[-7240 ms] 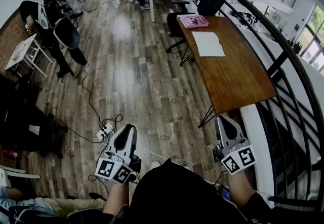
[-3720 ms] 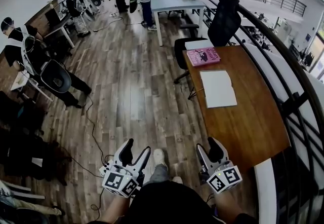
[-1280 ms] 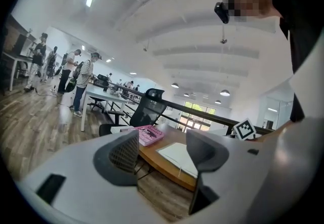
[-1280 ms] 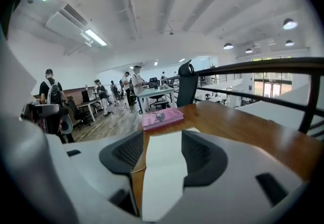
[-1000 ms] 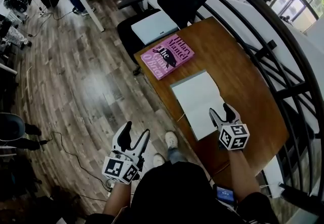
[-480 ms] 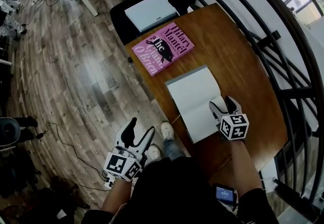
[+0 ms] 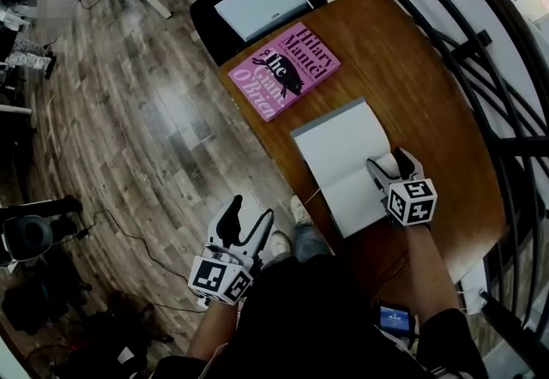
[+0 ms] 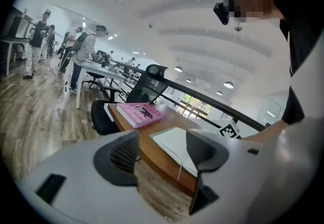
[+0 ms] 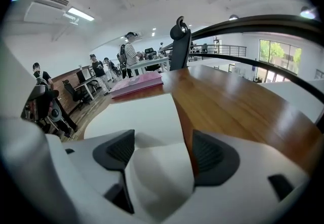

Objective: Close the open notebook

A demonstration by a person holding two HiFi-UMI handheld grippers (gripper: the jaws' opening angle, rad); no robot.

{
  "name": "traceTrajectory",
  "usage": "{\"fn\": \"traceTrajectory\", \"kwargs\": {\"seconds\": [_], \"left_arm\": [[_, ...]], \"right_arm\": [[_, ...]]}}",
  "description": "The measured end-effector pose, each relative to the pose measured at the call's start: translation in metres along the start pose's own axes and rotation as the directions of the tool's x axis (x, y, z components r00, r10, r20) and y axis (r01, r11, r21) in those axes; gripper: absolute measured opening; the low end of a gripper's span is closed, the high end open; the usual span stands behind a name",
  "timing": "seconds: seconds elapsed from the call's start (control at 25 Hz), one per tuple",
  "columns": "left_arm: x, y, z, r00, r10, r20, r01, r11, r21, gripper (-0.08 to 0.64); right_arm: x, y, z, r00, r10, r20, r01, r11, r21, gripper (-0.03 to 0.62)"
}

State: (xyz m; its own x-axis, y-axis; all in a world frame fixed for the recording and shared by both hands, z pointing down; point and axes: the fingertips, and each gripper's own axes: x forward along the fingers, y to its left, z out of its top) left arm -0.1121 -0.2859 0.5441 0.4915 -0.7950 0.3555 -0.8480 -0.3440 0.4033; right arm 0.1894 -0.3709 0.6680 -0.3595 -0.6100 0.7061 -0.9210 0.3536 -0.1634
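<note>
Wood plank floor (image 7: 129, 137) takes the left half of the head view. A brown wooden table (image 7: 429, 86) runs diagonally on the right, with a black railing (image 7: 480, 34) along its outer edge. A black office chair (image 7: 206, 21) sits at the table's far end with a flat grey slab (image 7: 262, 4) on the seat.

The open notebook (image 7: 343, 159) lies flat, blank pages up, by the table's floor-side edge and towards the near end. A pink book (image 7: 285, 71) lies closed at the same edge, close to the far corner by the chair. It's near the notebook, not touching.

The right gripper (image 7: 390, 165) is over the notebook's near page at its railing-side edge. Its jaws have just been opening and stand wide apart. The page edge lies between them and the pads aren't pressing on it. Can't tell if the fingertips touch the paper.

The left gripper (image 7: 249, 216) is off the table, over the floor beside the near floor-side corner. Its jaws are apart with nothing between them.

A thin ribbon bookmark (image 8: 179, 171) hangs from the notebook over the floor-side edge.
</note>
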Motion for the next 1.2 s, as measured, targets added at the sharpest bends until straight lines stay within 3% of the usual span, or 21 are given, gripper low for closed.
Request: {"fn": "traceTrajectory", "kwargs": {"seconds": [0.28,0.64,1.2], "left_arm": [[-0.01,0.005,-0.006,1.0,0.016,-0.006,-0.017,1.0,-0.016,0.298],[-0.019,0.017,-0.009,1.0,0.017,-0.014,-0.017,1.0,-0.02,0.298],[-0.029,0.031,-0.013,0.999,0.037,-0.013,-0.038,0.999,-0.03,0.298]], "right_arm": [[0.007,0.005,-0.001,0.999,-0.033,0.005,0.034,0.994,-0.103,0.338],[0.006,0.009,-0.003,0.999,-0.05,0.017,0.052,0.99,-0.132,0.337],[0.012,0.059,-0.004,1.0,0.009,0.023,-0.003,0.972,-0.235,0.339]]}}
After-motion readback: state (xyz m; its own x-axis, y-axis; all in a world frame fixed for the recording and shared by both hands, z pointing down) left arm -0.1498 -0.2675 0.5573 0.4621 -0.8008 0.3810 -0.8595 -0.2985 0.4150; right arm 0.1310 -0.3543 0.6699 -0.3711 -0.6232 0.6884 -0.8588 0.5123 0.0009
